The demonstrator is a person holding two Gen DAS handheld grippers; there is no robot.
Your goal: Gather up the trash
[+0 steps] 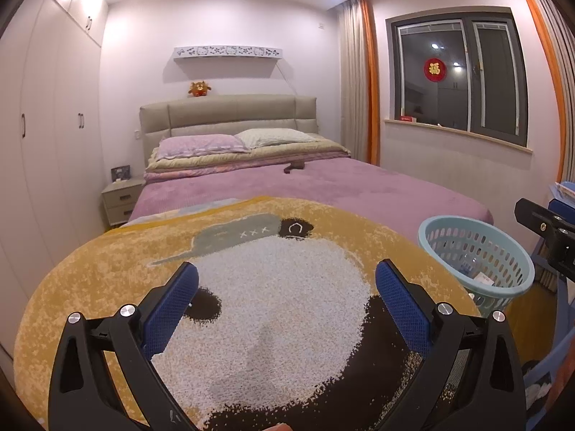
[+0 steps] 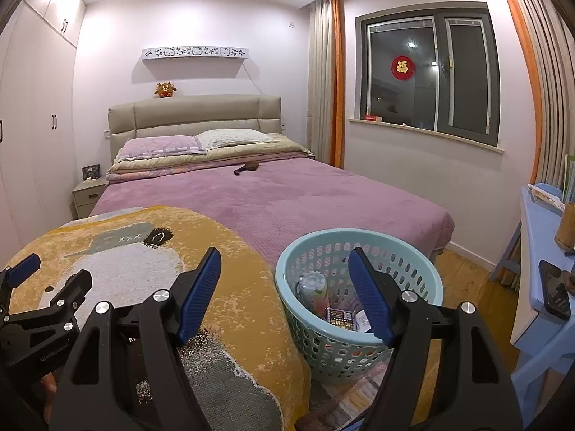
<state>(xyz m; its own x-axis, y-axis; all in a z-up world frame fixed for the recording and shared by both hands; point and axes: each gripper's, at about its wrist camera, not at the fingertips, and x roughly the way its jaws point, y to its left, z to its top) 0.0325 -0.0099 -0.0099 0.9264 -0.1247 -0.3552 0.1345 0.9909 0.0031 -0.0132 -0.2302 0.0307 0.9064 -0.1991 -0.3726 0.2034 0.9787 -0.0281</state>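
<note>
A light-blue perforated basket [image 2: 323,248] stands on the floor at the foot of the bed; it also shows in the left wrist view [image 1: 449,224]. Inside lie a crushed can [image 2: 312,289] and a dark printed packet [image 2: 343,318]. My right gripper [image 2: 284,291] is open and empty, held above the basket's near rim. My left gripper [image 1: 287,305] is open and empty over the round yellow rug [image 1: 107,280] with a white and dark cartoon figure. The left gripper shows at the left edge of the right wrist view [image 2: 21,265].
A bed with a purple cover [image 2: 287,194] fills the middle, with a small dark object [image 2: 248,167] on it. A blue desk [image 2: 539,251] with a phone [image 2: 555,291] stands right. A nightstand [image 1: 120,199] and white wardrobes [image 1: 46,136] stand left. Wood floor [image 2: 463,273] shows beside the basket.
</note>
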